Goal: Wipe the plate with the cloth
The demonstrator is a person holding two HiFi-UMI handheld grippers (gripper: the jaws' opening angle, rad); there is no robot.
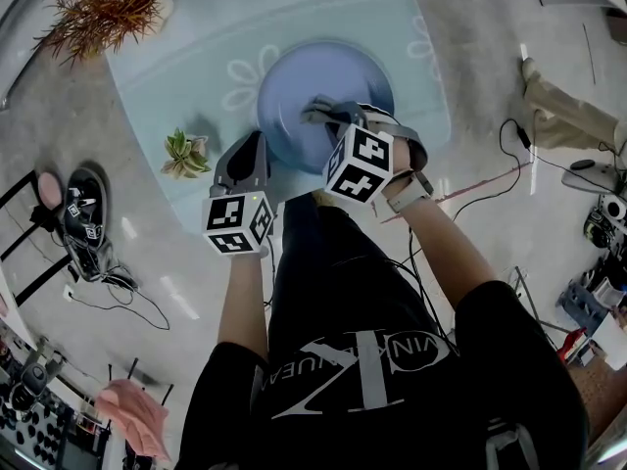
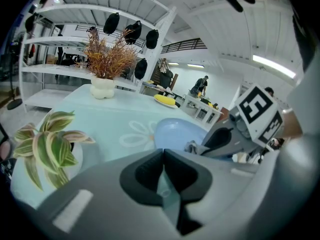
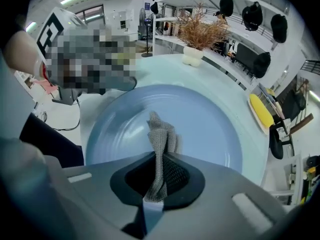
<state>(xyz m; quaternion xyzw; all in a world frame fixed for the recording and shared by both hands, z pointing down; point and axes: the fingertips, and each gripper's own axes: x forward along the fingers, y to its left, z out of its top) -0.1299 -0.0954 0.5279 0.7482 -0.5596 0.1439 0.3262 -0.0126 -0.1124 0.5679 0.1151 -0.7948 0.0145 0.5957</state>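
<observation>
A round pale blue plate (image 1: 313, 91) (image 3: 200, 129) lies on a light blue table (image 1: 196, 37). My right gripper (image 1: 323, 114) (image 3: 159, 181) is over the plate's near part, shut on a grey mesh cloth (image 3: 161, 149) (image 1: 315, 109) whose free end rests on the plate. My left gripper (image 1: 257, 155) (image 2: 162, 176) is at the plate's left rim over the table's near edge, its jaws shut with nothing between them. From the left gripper view the plate (image 2: 175, 134) lies ahead, with the right gripper (image 2: 192, 147) on it.
A small potted plant (image 1: 184, 153) (image 2: 47, 144) stands left of the left gripper. A vase of dried reddish grass (image 1: 103, 8) (image 3: 199, 36) sits at the table's far corner. A yellow dish (image 3: 261, 111) lies beyond the plate. Cables (image 1: 470, 199) run across the floor.
</observation>
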